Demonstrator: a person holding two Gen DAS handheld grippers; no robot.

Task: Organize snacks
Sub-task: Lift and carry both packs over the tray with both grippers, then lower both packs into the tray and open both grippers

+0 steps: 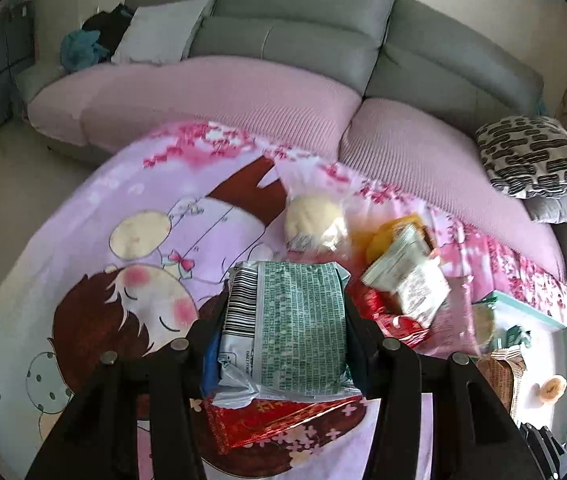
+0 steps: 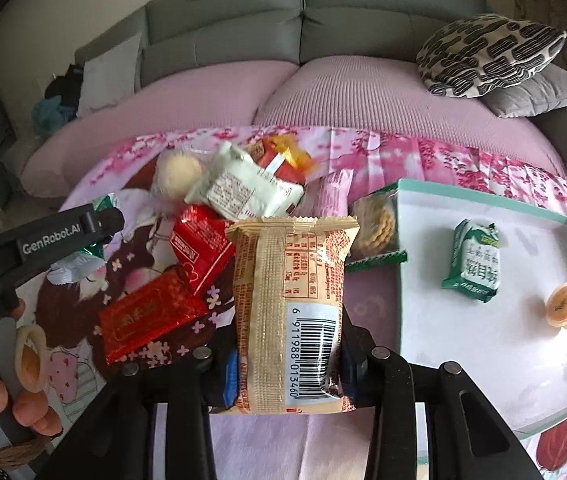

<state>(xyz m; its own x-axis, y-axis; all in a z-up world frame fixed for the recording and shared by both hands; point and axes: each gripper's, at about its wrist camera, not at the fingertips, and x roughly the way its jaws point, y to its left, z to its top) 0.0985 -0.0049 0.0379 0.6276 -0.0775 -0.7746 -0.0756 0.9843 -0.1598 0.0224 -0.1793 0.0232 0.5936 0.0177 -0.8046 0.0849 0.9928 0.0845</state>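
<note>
My left gripper (image 1: 283, 320) is shut on a green-and-silver snack packet (image 1: 291, 328), held above the pink cartoon cloth; it also shows in the right wrist view (image 2: 79, 240). My right gripper (image 2: 287, 340) is shut on a beige snack packet (image 2: 287, 312) with a barcode, held just left of the white tray (image 2: 483, 344). In the tray lie a green packet (image 2: 471, 268) and a small orange sweet (image 2: 563, 304). A pile of loose snacks lies on the cloth: red packets (image 2: 151, 316), a white packet (image 2: 243, 192), a round pastry (image 2: 175, 176), a pink packet (image 2: 331, 196).
The cloth (image 1: 83, 240) covers a table in front of a grey sofa with pink seat covers (image 1: 223, 92). A patterned cushion (image 2: 491, 52) lies at the sofa's right end. A cracker pack (image 2: 375, 220) leans at the tray's left edge.
</note>
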